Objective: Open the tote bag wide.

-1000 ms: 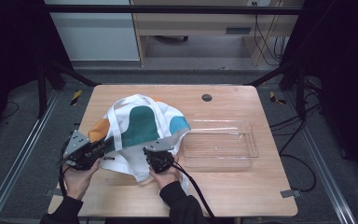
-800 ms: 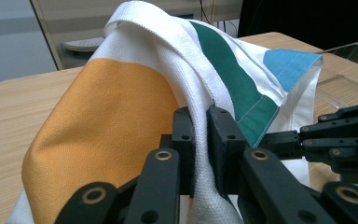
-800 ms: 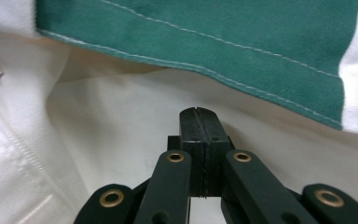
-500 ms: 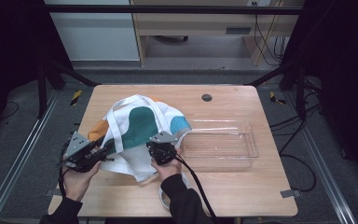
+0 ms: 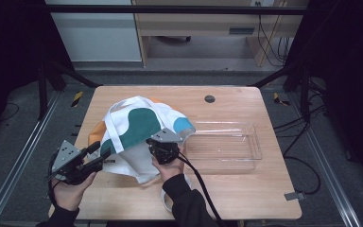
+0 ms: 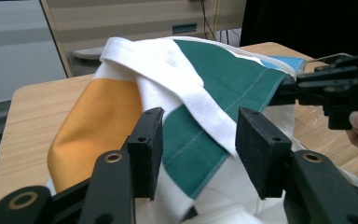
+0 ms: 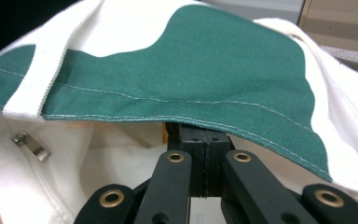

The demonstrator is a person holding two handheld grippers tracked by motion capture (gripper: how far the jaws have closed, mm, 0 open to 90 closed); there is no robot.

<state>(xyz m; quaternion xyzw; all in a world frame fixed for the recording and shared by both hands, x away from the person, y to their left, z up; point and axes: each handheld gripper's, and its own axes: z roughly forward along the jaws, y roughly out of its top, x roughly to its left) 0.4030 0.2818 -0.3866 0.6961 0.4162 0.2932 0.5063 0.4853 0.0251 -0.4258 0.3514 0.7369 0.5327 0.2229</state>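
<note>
Bag: cloth, on counter left of tray. Right gripper pinches its green hem, lifting the mouth open. Left gripper, jaws just parted, frees the strap, nothing pressed between.

High view down over the table; both tool views close on the shared bag.

Wooden table, grey floor
</note>
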